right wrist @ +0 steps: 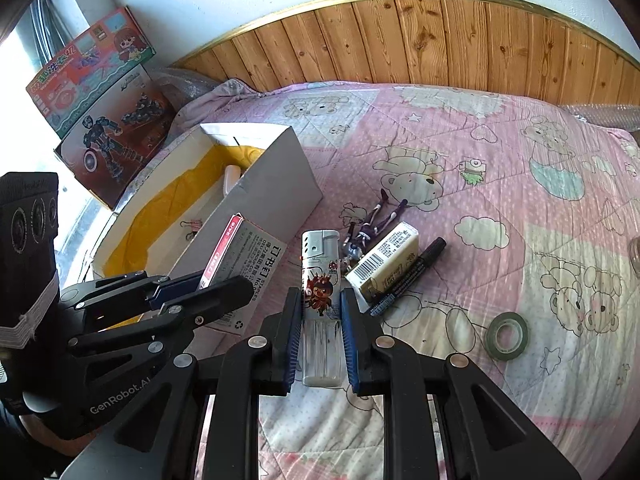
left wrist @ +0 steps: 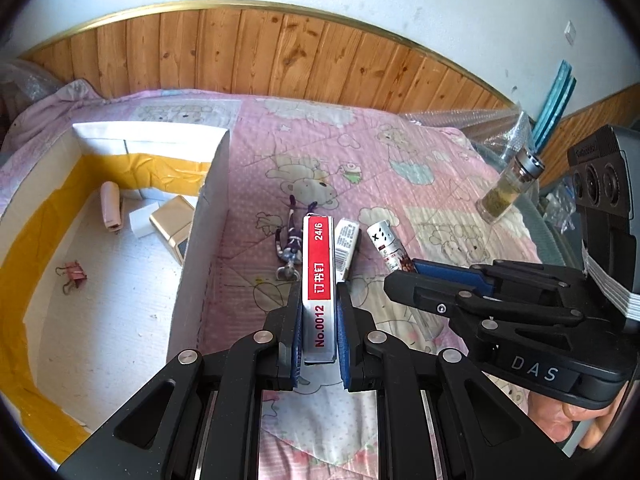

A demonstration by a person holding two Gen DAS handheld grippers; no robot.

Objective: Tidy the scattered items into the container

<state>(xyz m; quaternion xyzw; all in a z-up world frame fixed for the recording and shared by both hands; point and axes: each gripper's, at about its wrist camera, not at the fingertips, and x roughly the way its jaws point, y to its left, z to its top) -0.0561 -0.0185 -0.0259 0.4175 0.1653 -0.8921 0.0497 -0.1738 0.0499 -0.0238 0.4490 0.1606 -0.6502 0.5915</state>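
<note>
Red-labelled staple box (left wrist: 319, 288) is pinched in the left gripper (left wrist: 319, 312) beside the white container (left wrist: 208, 216), while the right gripper (right wrist: 320, 320) clamps a lighter (right wrist: 321, 300) above the pink quilt (right wrist: 500, 184).

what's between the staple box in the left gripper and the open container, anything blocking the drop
Only the container's near side wall stands between them. The left gripper holds the staple box just right of that wall, so it must clear the top edge. Inside, the floor is mostly bare around a pink binder clip.
</note>
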